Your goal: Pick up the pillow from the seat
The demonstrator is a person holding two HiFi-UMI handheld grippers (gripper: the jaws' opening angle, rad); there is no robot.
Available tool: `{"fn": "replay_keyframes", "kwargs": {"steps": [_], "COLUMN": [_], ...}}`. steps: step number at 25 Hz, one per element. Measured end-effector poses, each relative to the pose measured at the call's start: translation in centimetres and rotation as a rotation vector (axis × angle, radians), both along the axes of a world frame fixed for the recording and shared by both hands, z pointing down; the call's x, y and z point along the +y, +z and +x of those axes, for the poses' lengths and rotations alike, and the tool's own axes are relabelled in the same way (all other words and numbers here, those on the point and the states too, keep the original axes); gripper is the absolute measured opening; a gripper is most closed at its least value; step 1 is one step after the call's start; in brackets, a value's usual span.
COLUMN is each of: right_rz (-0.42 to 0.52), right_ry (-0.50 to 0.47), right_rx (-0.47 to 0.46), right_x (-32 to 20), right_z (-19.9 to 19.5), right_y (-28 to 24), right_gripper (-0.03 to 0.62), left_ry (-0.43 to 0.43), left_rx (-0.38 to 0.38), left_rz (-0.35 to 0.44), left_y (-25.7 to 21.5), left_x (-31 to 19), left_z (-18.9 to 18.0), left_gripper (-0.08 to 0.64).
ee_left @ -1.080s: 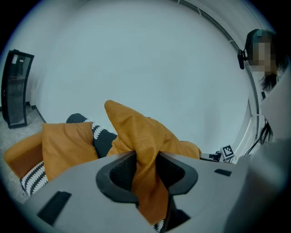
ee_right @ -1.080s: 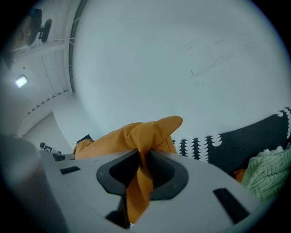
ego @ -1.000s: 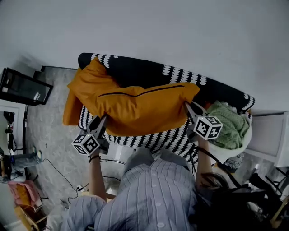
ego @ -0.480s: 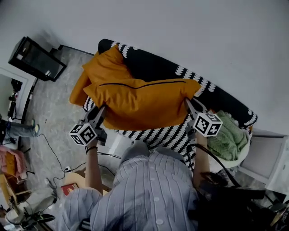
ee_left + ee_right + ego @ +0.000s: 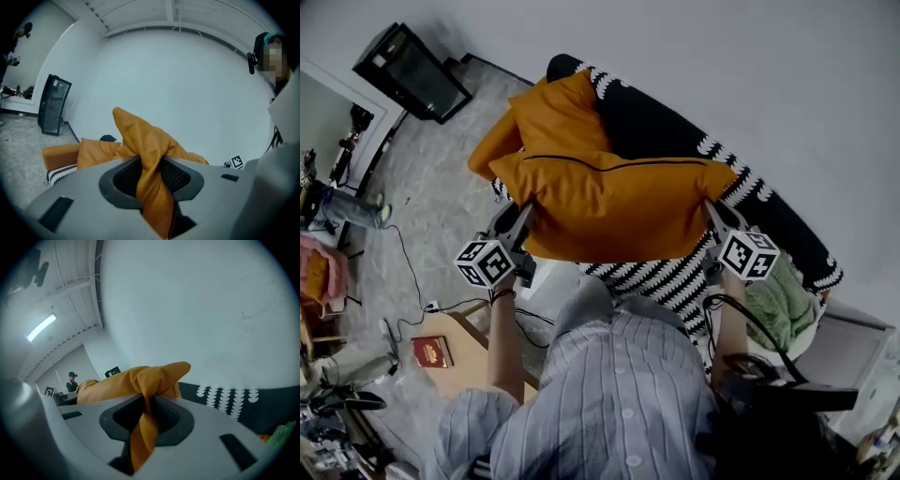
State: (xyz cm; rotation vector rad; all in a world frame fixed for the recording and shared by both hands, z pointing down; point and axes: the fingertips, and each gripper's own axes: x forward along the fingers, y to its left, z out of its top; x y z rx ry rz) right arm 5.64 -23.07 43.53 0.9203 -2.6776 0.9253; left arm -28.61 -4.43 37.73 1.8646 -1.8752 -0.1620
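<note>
A big orange pillow (image 5: 619, 206) hangs stretched between my two grippers, above the black seat with white pattern (image 5: 661, 131). My left gripper (image 5: 528, 208) is shut on the pillow's left corner; in the left gripper view the orange cloth (image 5: 143, 136) is pinched between the left gripper's (image 5: 151, 176) pads. My right gripper (image 5: 710, 204) is shut on the right corner, and in the right gripper view the cloth (image 5: 140, 380) is squeezed in that gripper (image 5: 146, 416). A second orange pillow (image 5: 548, 117) leans at the seat's left end, behind the held one.
A dark cabinet (image 5: 412, 70) stands on the floor at the far left. Green cloth (image 5: 783, 305) lies in a white tub at the seat's right end. A low wooden table (image 5: 464, 352) with a red book is by my left arm; cables (image 5: 412, 291) trail on the floor.
Both grippers have kept their hold and carried the pillow up and off the seat, the left one moving further. The head view has swung, so the seat now runs more diagonally.
</note>
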Motion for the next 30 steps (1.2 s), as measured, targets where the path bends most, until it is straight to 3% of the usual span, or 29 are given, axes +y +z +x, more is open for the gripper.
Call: {"fn": "replay_keyframes", "kwargs": {"steps": [16, 24, 30], "right_rz": [0.003, 0.016, 0.020], "right_ry": [-0.219, -0.262, -0.245], "right_rx": [0.011, 0.031, 0.041], "right_x": [3.9, 9.6, 15.1], "right_z": [-9.8, -13.5, -14.6], "right_y": [-0.6, -0.8, -1.7], "right_gripper": [0.074, 0.074, 0.074], "left_ry": [-0.241, -0.302, -0.284], "left_rx": [0.057, 0.080, 0.088], "left_rz": [0.012, 0.027, 0.041], "left_y": [0.3, 0.7, 0.2], "left_x": [11.3, 18.7, 23.8], "left_z": [-4.9, -7.4, -8.8], "left_gripper": [0.140, 0.139, 0.138]}}
